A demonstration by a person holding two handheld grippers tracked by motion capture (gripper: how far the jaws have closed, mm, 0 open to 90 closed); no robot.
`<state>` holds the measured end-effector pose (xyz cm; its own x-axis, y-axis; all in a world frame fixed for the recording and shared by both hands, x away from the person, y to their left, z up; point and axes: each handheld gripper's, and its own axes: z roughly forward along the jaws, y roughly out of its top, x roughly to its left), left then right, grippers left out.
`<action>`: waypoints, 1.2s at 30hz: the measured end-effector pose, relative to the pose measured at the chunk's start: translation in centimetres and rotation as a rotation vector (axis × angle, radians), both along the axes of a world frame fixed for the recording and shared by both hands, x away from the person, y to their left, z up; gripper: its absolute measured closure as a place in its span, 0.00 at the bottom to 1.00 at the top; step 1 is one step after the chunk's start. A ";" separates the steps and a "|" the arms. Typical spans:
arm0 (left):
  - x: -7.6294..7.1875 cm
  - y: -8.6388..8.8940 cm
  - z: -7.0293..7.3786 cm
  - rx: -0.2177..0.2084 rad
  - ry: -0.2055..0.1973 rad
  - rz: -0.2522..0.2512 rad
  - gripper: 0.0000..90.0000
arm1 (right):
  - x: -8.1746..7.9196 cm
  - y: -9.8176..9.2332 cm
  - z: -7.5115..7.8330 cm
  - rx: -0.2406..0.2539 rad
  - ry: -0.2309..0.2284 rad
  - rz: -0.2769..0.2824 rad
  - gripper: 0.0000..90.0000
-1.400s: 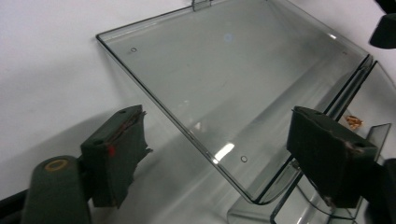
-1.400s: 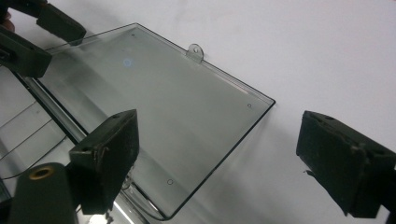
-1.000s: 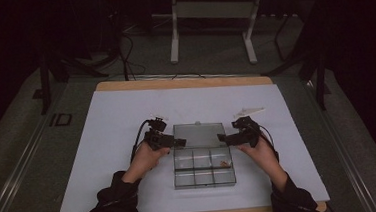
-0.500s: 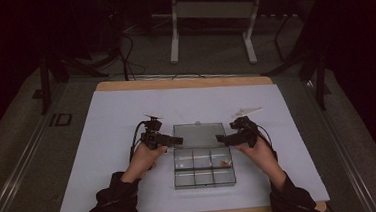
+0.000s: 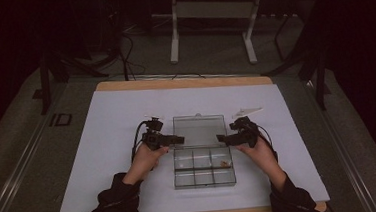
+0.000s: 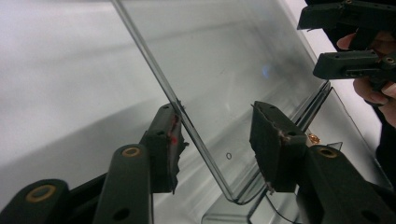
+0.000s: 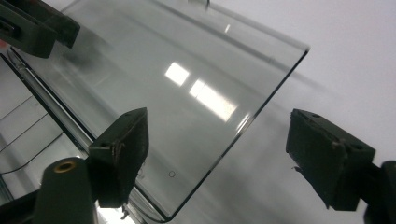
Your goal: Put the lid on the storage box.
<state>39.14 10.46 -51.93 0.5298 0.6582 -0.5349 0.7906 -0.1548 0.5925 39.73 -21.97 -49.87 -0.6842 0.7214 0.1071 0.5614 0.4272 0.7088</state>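
Observation:
A clear plastic compartment box (image 5: 180, 175) lies on the white table cover with its lid (image 5: 199, 130) folded back. A small brownish piece (image 5: 224, 163) sits in one right-hand compartment. My left gripper (image 5: 178, 138) is at the lid's left edge. In the left gripper view the lid (image 6: 224, 60) runs between my left gripper's (image 6: 215, 119) jaws, which have just been closing and do not clamp it. At the lid's right edge is my right gripper (image 5: 222, 138). Its jaws (image 7: 217, 128) stand wide around the lid's corner (image 7: 163, 70) and have just been closing a little.
A white strip (image 5: 248, 112) lies on the cover beyond the right hand, and a smaller white piece (image 5: 151, 117) beyond the left. The table's wooden far edge (image 5: 184, 82) borders a dark floor with metal stand legs (image 5: 174, 47).
Both hands have kept nearly to their places at the lid's two sides. The box has not visibly shifted.

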 end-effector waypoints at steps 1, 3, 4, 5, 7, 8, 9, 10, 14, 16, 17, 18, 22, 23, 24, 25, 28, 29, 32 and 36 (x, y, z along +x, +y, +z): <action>-0.1 -0.1 0.1 0.006 -0.011 0.001 0.62 | 0.0 0.0 0.0 -0.002 -0.001 -0.001 0.25; -0.3 -0.1 0.3 0.010 -0.030 0.002 0.63 | -0.1 0.0 0.1 -0.001 -0.005 0.000 0.27; -0.4 -0.1 0.3 0.011 -0.037 0.002 0.63 | -0.1 0.0 0.1 0.001 -0.006 -0.003 0.28; -0.4 -0.1 0.3 0.015 -0.048 0.000 0.64 | -0.1 -0.1 0.1 0.005 -0.006 -0.002 0.31; -0.6 -0.1 0.5 0.021 -0.065 -0.004 0.65 | -0.1 -0.1 0.2 0.013 -0.007 0.001 0.34; -0.7 -0.1 0.5 0.022 -0.073 -0.003 0.66 | -0.2 -0.2 0.3 0.017 -0.006 0.004 0.37; -0.8 -0.1 0.6 0.027 -0.086 -0.007 0.66 | -0.2 -0.2 0.3 0.024 -0.007 0.006 0.39; -0.8 -0.1 0.7 0.029 -0.090 -0.009 0.67 | -0.2 -0.3 0.4 0.031 -0.009 0.007 0.42; -1.0 0.0 0.8 0.035 -0.114 -0.011 0.70 | -0.5 -0.2 0.7 0.043 -0.005 0.029 0.54; -1.1 0.0 0.9 0.036 -0.126 -0.013 0.70 | -0.6 -0.1 0.8 0.039 -0.010 0.033 0.55; -1.1 0.0 0.9 0.036 -0.130 -0.015 0.71 | -0.7 -0.1 0.9 0.035 -0.011 0.033 0.56; -1.2 0.0 1.0 0.040 -0.135 -0.017 0.71 | -0.7 -0.1 1.0 0.033 -0.012 0.032 0.58; -1.3 -0.1 1.2 0.051 -0.167 -0.027 0.67 | -0.8 -0.4 1.2 0.035 -0.017 0.033 0.61; -1.3 -0.2 1.3 0.060 -0.173 -0.029 0.67 | -0.8 -0.4 1.2 0.033 -0.018 0.034 0.61; -1.3 -0.2 1.4 0.058 -0.175 -0.028 0.66 | -0.9 -0.4 1.2 0.035 -0.017 0.034 0.62; -1.3 -0.2 1.4 0.055 -0.174 -0.027 0.65 | -0.9 -0.4 1.2 0.033 -0.018 0.033 0.62; -1.3 -0.1 1.6 0.050 -0.178 -0.021 0.65 | -1.0 -0.4 1.3 0.030 -0.023 0.034 0.63; -1.2 -0.2 1.7 0.047 -0.182 -0.027 0.64 | -1.0 -0.4 1.4 0.030 -0.023 0.034 0.64; -1.3 -0.2 1.9 0.051 -0.189 -0.025 0.63 | -1.1 -0.5 1.5 0.033 -0.024 0.037 0.64; -1.4 -0.1 2.2 0.044 -0.205 -0.015 0.63 | -1.2 -0.6 1.7 0.040 -0.029 0.040 0.64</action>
<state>37.73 10.36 -49.72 0.6344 0.6701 -0.3854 0.6514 -0.1949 0.7332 38.52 -22.53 -48.20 -0.7155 0.6890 0.1150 0.5237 0.4202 0.7411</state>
